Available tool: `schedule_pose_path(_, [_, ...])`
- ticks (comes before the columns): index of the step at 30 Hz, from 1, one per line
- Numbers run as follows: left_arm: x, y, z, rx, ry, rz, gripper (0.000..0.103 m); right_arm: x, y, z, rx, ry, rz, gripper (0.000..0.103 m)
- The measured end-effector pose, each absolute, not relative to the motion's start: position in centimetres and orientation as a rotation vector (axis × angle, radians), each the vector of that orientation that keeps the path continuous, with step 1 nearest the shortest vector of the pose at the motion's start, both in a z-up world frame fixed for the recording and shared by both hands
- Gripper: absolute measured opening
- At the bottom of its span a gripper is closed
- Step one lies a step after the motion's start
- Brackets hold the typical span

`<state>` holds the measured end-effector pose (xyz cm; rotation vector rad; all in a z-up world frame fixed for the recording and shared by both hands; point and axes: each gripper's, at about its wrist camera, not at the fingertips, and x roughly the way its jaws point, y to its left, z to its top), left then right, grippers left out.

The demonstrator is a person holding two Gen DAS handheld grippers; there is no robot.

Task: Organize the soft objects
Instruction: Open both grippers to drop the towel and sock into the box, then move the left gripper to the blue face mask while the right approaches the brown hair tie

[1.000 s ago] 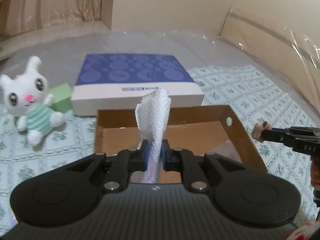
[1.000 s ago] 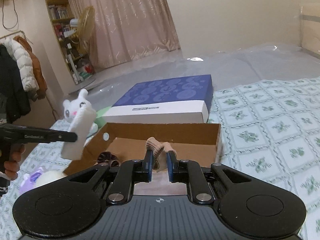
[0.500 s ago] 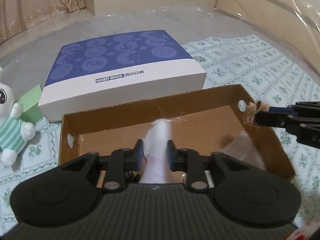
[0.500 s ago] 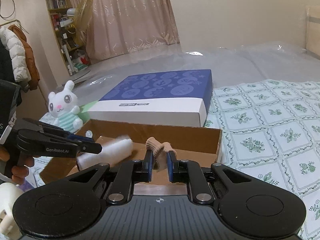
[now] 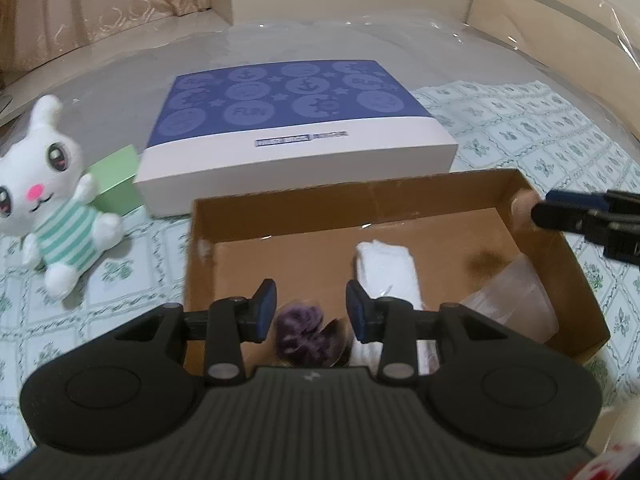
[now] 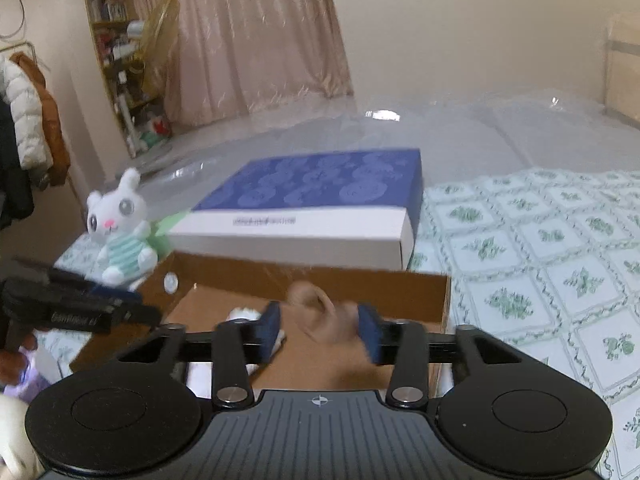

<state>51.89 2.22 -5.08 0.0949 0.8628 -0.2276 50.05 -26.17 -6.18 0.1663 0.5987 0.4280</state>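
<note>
An open cardboard box (image 5: 360, 200) lies on the patterned bedspread. Inside lie a white rolled cloth (image 5: 386, 268), a purple fuzzy item (image 5: 304, 334) and a clear plastic bag (image 5: 516, 296). My left gripper (image 5: 310, 310) is open and empty above the box's near side. My right gripper (image 6: 318, 326) is open over the box (image 6: 360, 280); a blurred tan sock (image 6: 324, 312) is between its jaws, loose. The right gripper also shows in the left wrist view (image 5: 560, 212) at the box's right wall.
A blue-and-white flat box (image 5: 296, 128) lies behind the cardboard box. A white plush bunny (image 5: 44, 192) leans on a green block (image 5: 116, 180) to the left. A purple and white item (image 6: 24, 372) lies near the left hand.
My left gripper opened and let the white cloth fall into the box. My right gripper opened and the tan sock is dropping from it.
</note>
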Motion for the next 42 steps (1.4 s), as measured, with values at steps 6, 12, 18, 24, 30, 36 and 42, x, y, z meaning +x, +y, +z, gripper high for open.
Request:
schedule_pose_path(6, [49.3, 4.2, -4.1, 0.093, 0.851, -0.199, 0.039, 49.2, -26.8, -5.5, 0.176, 0.6, 0.412, 0.049])
schedule_pose_path(12, [45.3, 6.2, -2.7, 0.079, 0.837, -0.159, 0.039, 46.0, -28.4, -5.3, 0.192, 0.618, 0.385, 0.049])
schedule_pose_path(18, [41.0, 8.1, -0.9, 0.019, 0.803, -0.135, 0.042, 42.0, -29.9, -4.6, 0.238, 0.611, 0.365, 0.049])
schedule_pose_path(24, [36.6, 9.3, 0.5, 0.017, 0.773, -0.107, 0.042, 37.5, -31.1, -3.7, 0.285, 0.609, 0.355, 0.05])
schedule_pose_path(30, [31.5, 10.5, 0.6, 0.01, 0.769, -0.077, 0.042, 32.7, -30.7, -3.6, 0.266, 0.619, 0.357, 0.053])
schedule_pose_path(36, [26.9, 11.7, 0.4, -0.015, 0.776, -0.031, 0.042, 28.7, -29.8, -3.8, 0.261, 0.638, 0.369, 0.053])
schedule_pose_path(42, [23.2, 12.6, 0.0, -0.063, 0.782, 0.015, 0.042, 26.0, -28.4, -4.5, 0.223, 0.665, 0.392, 0.053])
